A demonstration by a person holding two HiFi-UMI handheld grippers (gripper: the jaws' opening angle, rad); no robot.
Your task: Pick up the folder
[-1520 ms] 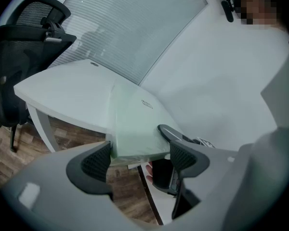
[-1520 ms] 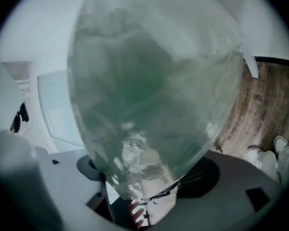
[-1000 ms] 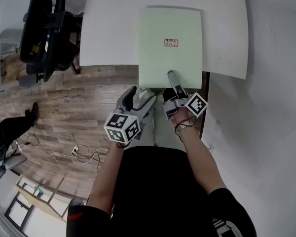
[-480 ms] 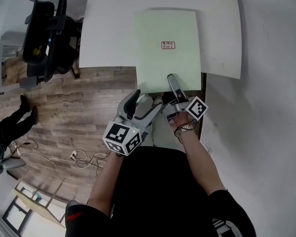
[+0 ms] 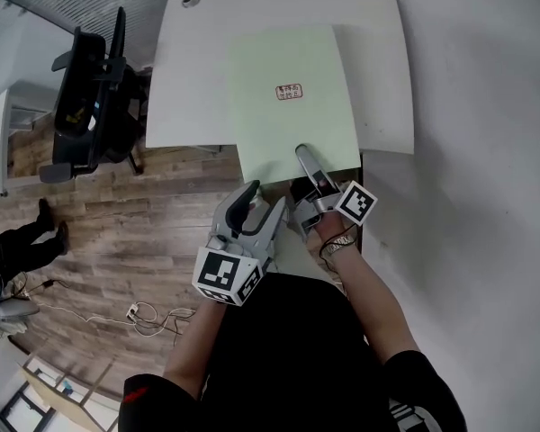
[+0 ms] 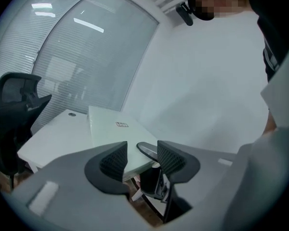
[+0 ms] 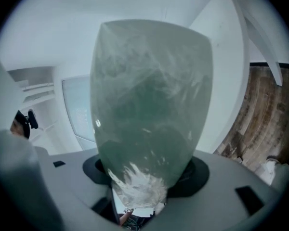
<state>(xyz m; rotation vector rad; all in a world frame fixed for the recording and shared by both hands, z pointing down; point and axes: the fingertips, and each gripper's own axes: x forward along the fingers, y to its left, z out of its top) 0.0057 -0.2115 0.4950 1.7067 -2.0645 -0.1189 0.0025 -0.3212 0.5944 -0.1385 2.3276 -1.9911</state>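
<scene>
Pale-green folder [image 5: 283, 124] runs lengthwise away from right tongs [image 5: 306, 158], clamped on its near edge; left tongs [image 5: 259, 202], closing empty, sit just short.

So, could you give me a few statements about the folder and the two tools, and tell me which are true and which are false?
1. The folder is pale green with a small label on its cover. True.
2. The right tool is clamped on the folder's near edge. True.
3. The left tool is clamped on the folder too. False: its jaws are closing but press on nothing.
4. An office chair stands to the right of the white table. False: in the head view it is on the left.
5. The floor is carpeted. False: it is wood planks.
</scene>
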